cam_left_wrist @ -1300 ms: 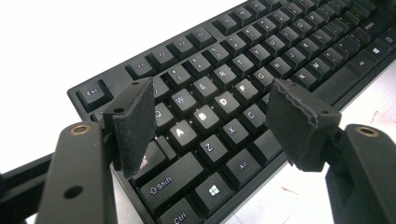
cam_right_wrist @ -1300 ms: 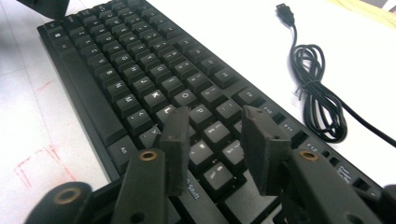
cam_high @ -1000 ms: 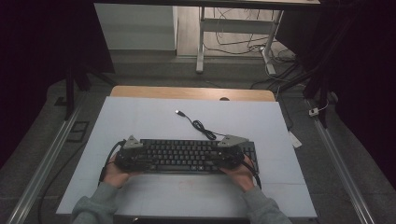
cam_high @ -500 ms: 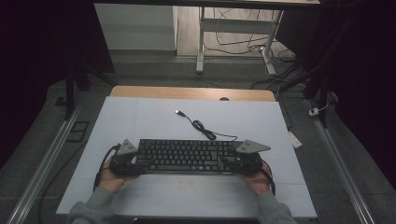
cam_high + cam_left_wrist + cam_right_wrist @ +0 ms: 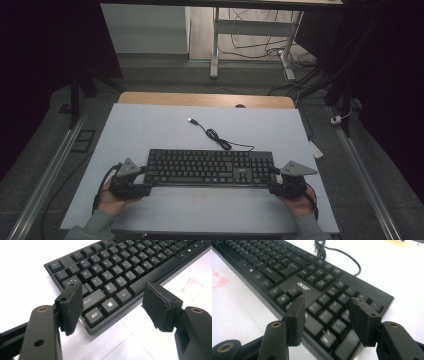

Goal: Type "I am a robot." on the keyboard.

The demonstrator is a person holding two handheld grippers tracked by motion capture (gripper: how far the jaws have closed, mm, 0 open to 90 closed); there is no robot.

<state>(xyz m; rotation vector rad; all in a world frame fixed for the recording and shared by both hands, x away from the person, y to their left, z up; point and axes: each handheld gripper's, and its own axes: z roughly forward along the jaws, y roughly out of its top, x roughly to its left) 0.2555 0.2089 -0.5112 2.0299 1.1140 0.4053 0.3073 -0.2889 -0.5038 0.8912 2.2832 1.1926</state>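
With the black keyboard [image 5: 210,168] lying low in the frame's middle on the white counter [image 5: 150,125], both the left tool [image 5: 148,179] and right tool [image 5: 271,180], the latter's jaws just widening, stand released at its ends, so back each off level without nudging it.

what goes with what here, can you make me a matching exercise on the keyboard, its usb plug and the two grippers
Things:
1. keyboard
2. usb plug
3. left gripper
4. right gripper

Places:
A. at the keyboard's numpad end, fingers open
B. on the white mat beyond the keyboard
C. at the keyboard's Ctrl and Shift corner, fingers open
D. flat on the mat between the two grippers

Pairs: 1-D, 2-B, 3-C, 4-A
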